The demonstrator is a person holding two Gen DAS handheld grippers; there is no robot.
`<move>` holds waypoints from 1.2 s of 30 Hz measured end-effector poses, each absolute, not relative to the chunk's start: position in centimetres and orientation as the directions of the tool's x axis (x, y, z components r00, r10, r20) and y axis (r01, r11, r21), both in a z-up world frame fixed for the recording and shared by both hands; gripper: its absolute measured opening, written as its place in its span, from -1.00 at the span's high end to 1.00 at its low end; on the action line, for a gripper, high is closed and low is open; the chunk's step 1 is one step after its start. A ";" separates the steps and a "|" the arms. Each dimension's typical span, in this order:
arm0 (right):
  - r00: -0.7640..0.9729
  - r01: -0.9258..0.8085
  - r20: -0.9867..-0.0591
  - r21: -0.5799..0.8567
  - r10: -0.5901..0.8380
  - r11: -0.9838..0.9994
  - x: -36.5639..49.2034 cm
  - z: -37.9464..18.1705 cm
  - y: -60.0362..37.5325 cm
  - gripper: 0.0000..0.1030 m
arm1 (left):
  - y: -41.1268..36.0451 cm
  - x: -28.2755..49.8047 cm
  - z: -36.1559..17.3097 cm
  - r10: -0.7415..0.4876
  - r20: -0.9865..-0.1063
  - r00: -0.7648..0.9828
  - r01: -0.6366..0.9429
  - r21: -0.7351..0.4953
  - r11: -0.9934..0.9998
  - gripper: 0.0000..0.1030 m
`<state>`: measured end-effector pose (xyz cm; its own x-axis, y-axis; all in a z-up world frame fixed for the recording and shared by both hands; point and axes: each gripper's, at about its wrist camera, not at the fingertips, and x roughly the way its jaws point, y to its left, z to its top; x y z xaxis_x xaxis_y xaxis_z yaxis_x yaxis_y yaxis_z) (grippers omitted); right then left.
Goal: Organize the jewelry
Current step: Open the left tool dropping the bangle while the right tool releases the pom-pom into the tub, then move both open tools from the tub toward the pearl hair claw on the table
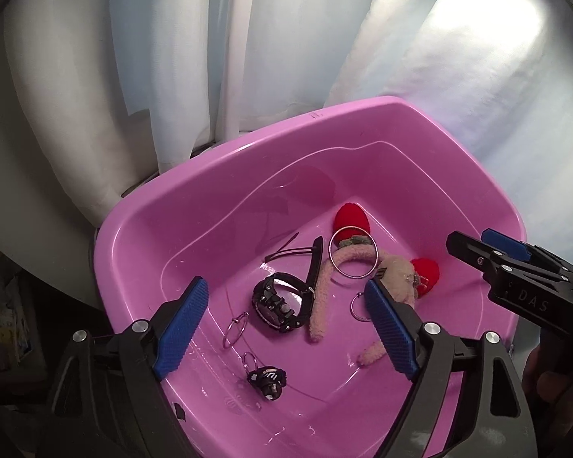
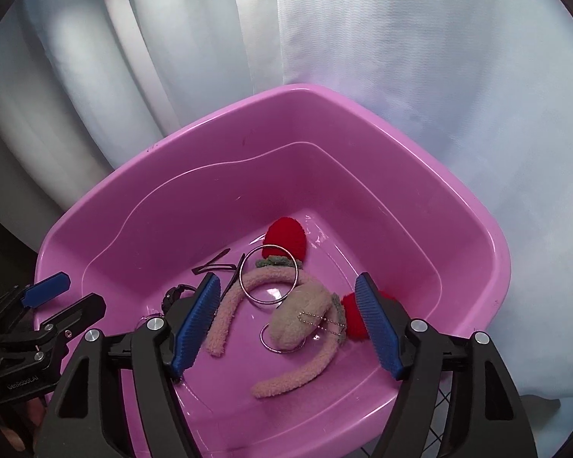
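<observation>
- Left wrist view: the pink basin point(image 1: 217, 206) fills the middle of the frame, one corner toward the upper right, against white drapery point(image 1: 286, 38).
- On the basin floor a fuzzy beige headband point(image 1: 321, 294) with red pompoms point(image 1: 351, 219) lies right of centre; one strip of it runs from lower left to upper right of the frame.
- A black watch point(image 1: 280, 301) lies at centre, its strap reaching up toward the upper right.
- A large silver bangle point(image 1: 353, 252) rests flat on the headband, above the watch and to the right.
- Smaller hoops lie lower left of the watch point(image 1: 236, 330) and at its right point(image 1: 357, 307); a small black charm on a ring point(image 1: 265, 378) sits at bottom centre.
- The left tongs point(image 1: 286, 328) are spread wide above the watch, pinching nothing, tilted steeply down into the basin.
- The right tongs point(image 1: 468, 242) enter from the right edge, hovering over the basin's right rim.
- Right wrist view: the right tongs point(image 2: 286, 324) stand spread over the headband point(image 2: 298, 320) and bangle point(image 2: 268, 273), holding nothing, angled downward.
- The left tongs point(image 2: 68, 294) show at the left edge, spread apart and empty.
</observation>
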<state>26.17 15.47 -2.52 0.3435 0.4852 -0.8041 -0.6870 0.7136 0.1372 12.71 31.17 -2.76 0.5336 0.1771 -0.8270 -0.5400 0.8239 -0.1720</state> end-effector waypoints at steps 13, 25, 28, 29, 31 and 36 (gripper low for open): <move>0.363 -0.691 -0.771 0.153 0.522 0.707 25.1 -0.9 14.1 -0.37 | 30.5 12.2 -1.5 0.191 -0.817 0.545 -0.538 -0.166 0.827 -0.60; 0.392 -0.693 -0.710 0.189 0.584 0.696 23.1 1.1 11.4 -0.37 | 29.3 10.8 0.2 0.218 -0.791 0.572 -0.528 -0.151 0.836 -0.60; 0.414 -0.686 -0.677 0.209 0.609 0.697 22.1 1.7 9.9 -0.37 | 28.5 10.2 0.9 0.227 -0.774 0.591 -0.518 -0.149 0.842 -0.60; 0.420 -0.684 -0.662 0.219 0.620 0.696 21.7 1.7 9.4 -0.37 | 28.1 10.0 1.2 0.234 -0.767 0.597 -0.513 -0.141 0.847 -0.60; 0.434 -0.681 -0.634 0.234 0.641 0.693 20.5 1.8 8.0 -0.38 | 27.2 9.8 1.5 0.247 -0.756 0.607 -0.498 -0.119 0.859 -0.60; 0.500 -0.657 -0.576 0.235 0.647 0.717 16.9 1.0 2.6 -0.40 | 23.9 9.2 2.6 0.247 -0.714 0.655 -0.441 -0.097 0.892 -0.60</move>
<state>16.94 2.56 0.97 0.4998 0.6469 -0.5760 -0.6568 0.7166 0.2349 9.22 23.89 2.60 0.6551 0.2467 -0.7142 -0.4414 0.8921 -0.0967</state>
